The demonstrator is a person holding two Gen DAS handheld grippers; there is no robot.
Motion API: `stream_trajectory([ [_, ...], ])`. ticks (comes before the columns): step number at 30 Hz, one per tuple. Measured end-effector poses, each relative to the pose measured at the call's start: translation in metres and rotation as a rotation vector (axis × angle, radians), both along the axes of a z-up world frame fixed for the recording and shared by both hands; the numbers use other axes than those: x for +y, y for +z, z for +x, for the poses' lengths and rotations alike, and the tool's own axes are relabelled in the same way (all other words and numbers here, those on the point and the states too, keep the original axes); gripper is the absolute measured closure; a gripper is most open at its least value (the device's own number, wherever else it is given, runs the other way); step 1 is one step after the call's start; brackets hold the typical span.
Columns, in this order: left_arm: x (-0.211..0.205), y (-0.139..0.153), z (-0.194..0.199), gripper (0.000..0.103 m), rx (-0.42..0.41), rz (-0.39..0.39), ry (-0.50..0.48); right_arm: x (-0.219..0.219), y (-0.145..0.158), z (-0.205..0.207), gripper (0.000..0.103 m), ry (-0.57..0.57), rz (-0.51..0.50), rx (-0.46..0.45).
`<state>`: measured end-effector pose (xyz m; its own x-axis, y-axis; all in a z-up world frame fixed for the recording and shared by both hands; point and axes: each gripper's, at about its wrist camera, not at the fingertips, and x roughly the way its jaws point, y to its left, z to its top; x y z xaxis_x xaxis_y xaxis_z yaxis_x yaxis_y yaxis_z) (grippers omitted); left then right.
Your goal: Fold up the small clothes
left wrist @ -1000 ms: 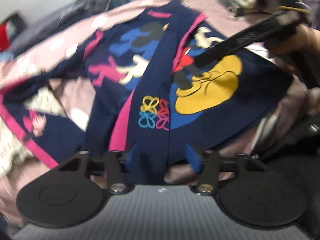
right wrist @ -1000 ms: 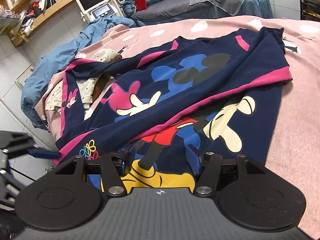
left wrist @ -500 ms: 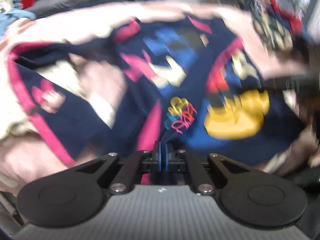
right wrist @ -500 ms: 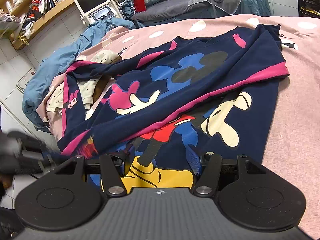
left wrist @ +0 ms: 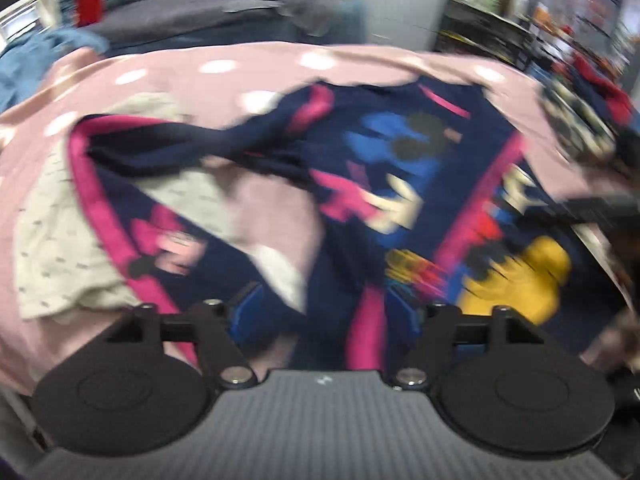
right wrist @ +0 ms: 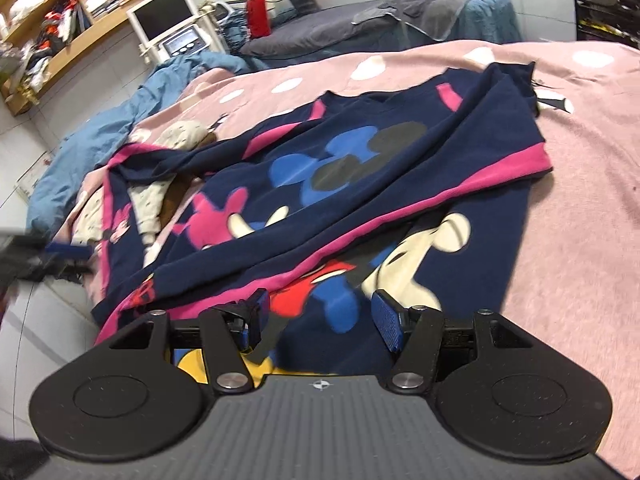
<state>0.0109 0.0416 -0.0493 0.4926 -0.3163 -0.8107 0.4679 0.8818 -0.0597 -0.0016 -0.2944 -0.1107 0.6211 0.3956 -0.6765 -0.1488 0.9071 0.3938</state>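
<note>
The left gripper stands released: its jaws have just been opening, and the blue pads are parted with a pink-edged fold of the garment lying loosely between them, not pinched. The left view is blurred, so contact with either pad cannot be settled. The right gripper is likewise unclenched; its pads sit apart just above the cloth near the red and yellow print, grasping nothing.

The garment, navy with cartoon prints and pink trim, lies spread and partly doubled over on the pink dotted blanket. In the right view a pink hem runs from 8 o'clock up to 2 o'clock across it. A cream speckled piece lies partly under its 9 o'clock edge, and blue bedding hangs beyond at 10 o'clock.

Judgement: the cloth is light, soft and limp; it will sag and bunch, and will not hold a crease unless laid flat. The trimmed hem and corners are the firmest places to pinch. Lifting near 9 o'clock risks dragging the cream piece along.
</note>
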Motion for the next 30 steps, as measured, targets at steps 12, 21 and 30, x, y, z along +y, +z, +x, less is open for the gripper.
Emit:
stream_trajectory([
  [12, -0.07, -0.049, -0.026, 0.099, -0.014, 0.176, -0.017, 0.009, -0.003, 0.012, 0.007, 0.011, 0.003, -0.002],
  [21, 0.009, -0.017, 0.042, 0.096, -0.079, 0.171, 0.205, 0.0, -0.005, 0.014, 0.007, -0.024, 0.028, -0.005],
  [30, 0.014, -0.015, 0.003, 0.047, 0.003, 0.103, 0.121, -0.008, -0.002, 0.021, 0.009, -0.088, 0.035, -0.009],
])
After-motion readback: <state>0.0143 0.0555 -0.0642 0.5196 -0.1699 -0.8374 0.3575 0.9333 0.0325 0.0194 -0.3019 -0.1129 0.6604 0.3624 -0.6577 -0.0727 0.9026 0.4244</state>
